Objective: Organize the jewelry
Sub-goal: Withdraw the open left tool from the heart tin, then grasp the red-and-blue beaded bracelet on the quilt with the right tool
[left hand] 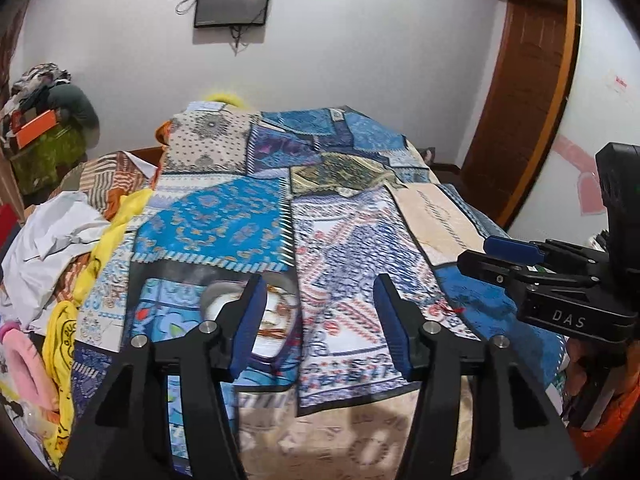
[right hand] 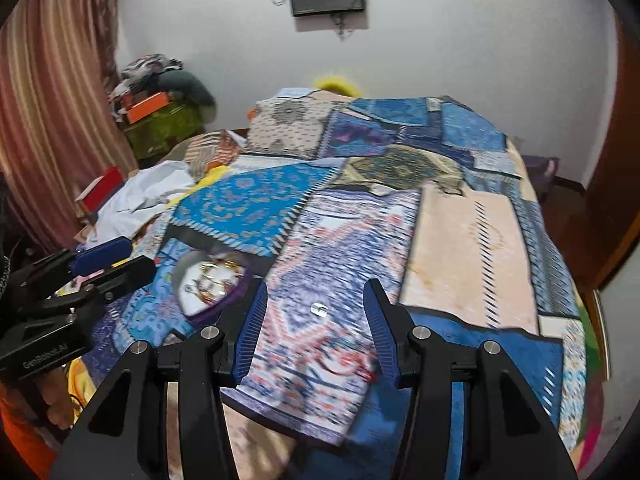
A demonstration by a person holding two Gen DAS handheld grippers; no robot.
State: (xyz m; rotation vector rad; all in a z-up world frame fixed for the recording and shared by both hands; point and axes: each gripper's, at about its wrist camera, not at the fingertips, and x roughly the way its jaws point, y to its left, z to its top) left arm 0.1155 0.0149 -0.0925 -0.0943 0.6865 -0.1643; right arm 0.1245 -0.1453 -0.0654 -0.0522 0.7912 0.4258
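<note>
An open jewelry box with a white lining and purple rim lies on the patterned mats; gold pieces lie inside it. In the left wrist view the box sits just behind my left gripper's left finger. My left gripper is open and empty, also showing in the right wrist view. My right gripper is open and empty above the mats; it also shows in the left wrist view. A small shiny piece lies on the mat between the right gripper's fingers.
Several overlapping patterned mats cover a bed. White and yellow cloths are piled at the left. A clothes heap with an orange box stands by the curtain. A wooden door is at the right.
</note>
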